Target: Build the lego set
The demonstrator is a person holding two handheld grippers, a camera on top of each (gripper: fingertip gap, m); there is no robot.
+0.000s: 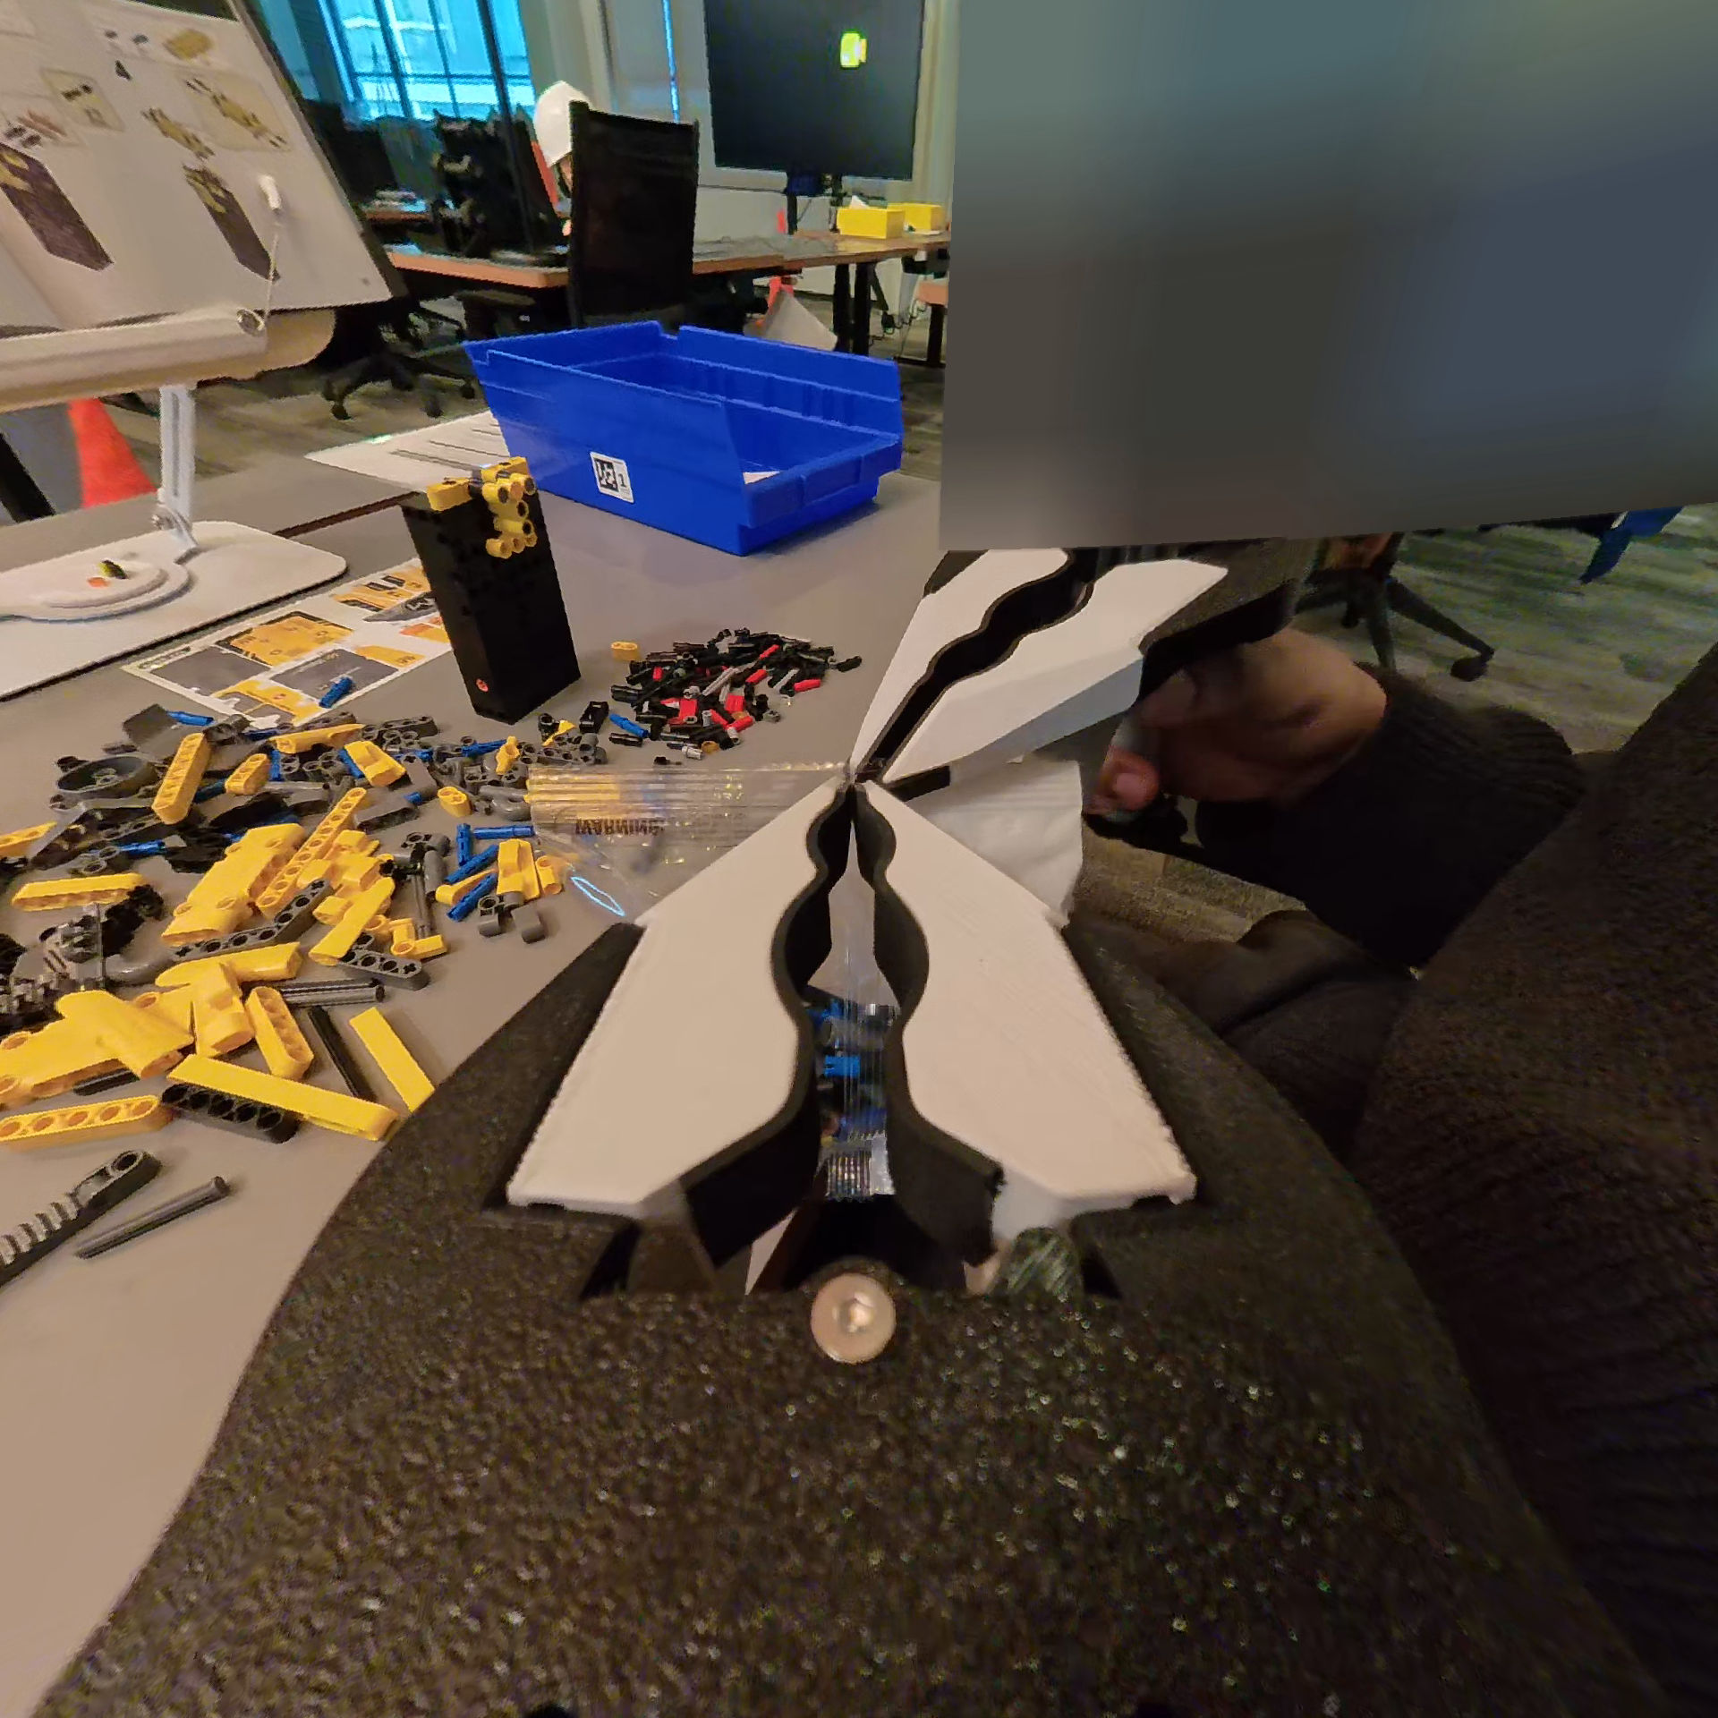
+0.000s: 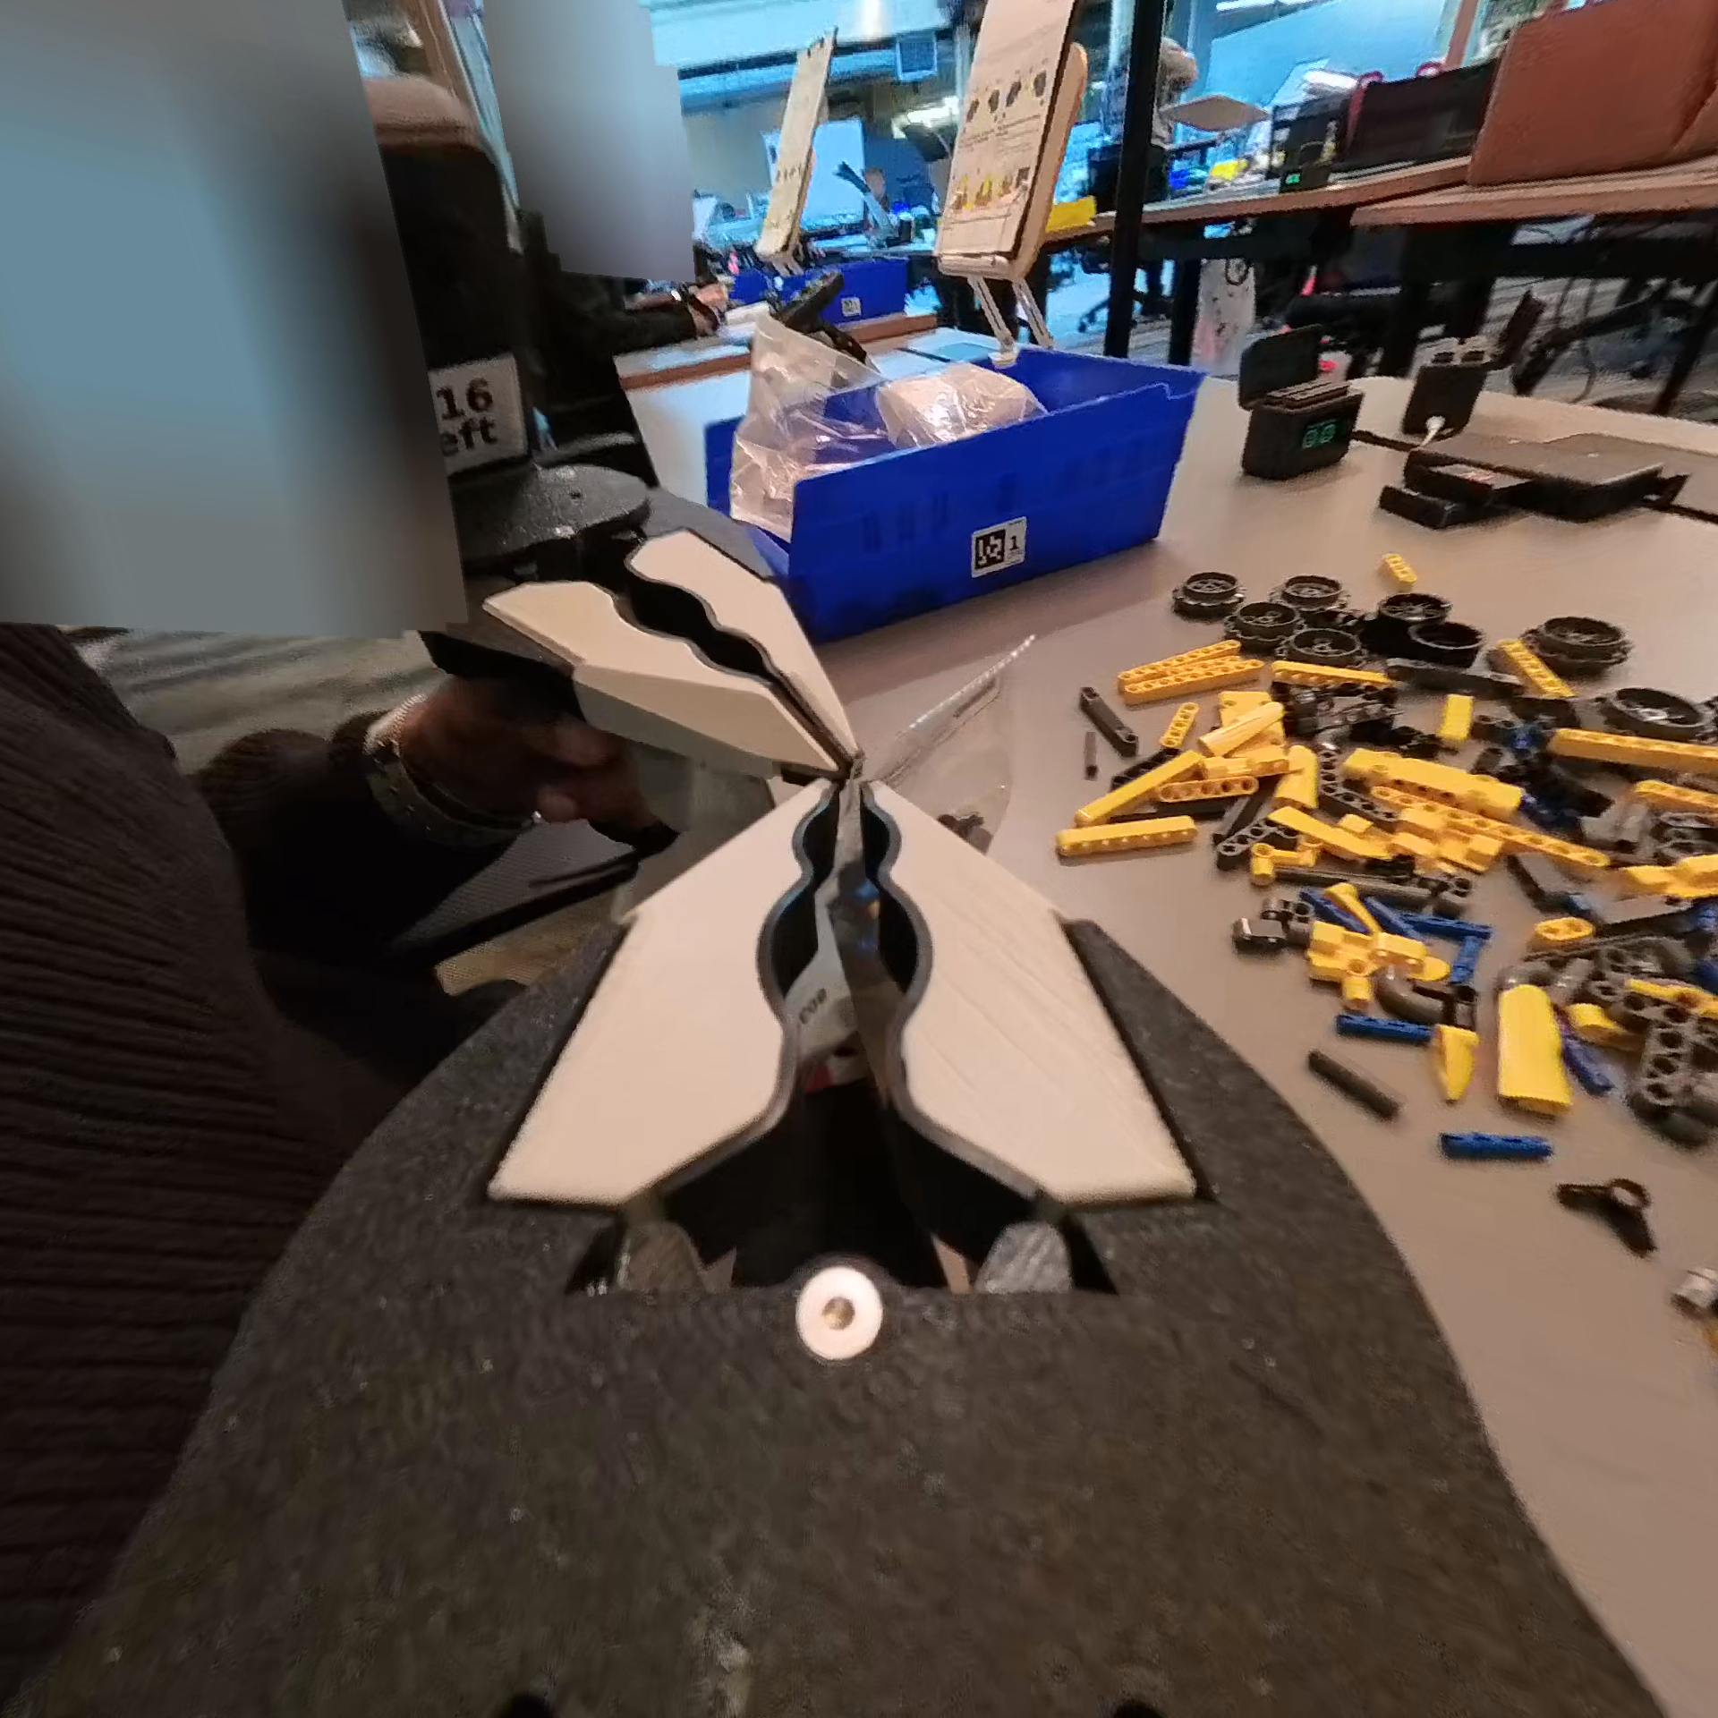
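My left gripper [image 1: 851,795] and right gripper [image 2: 848,790] are both shut on a clear plastic bag [image 1: 651,818], tip to tip, just above the near edge of the grey table [image 1: 121,1348]. In the left wrist view the right gripper [image 1: 865,770] comes in from the upper right, held by a hand [image 1: 1236,716]. In the right wrist view the left gripper [image 2: 841,764] comes in from the upper left. Small blue parts [image 1: 851,1050] show inside the bag between my left fingers. The bag [image 2: 958,734] stretches away over the table.
Loose yellow, black and blue building pieces [image 1: 242,930] and small pins [image 1: 725,688] lie on the table beside a tall black block [image 1: 493,604]. A blue bin [image 1: 688,418] stands behind, holding plastic bags [image 2: 818,409]. Black wheels [image 2: 1348,614], black devices [image 2: 1301,428] and an instruction stand [image 1: 167,158] are near. From either gripper's tips it is about 25 centimetres to the tall black block [image 1: 493,604].
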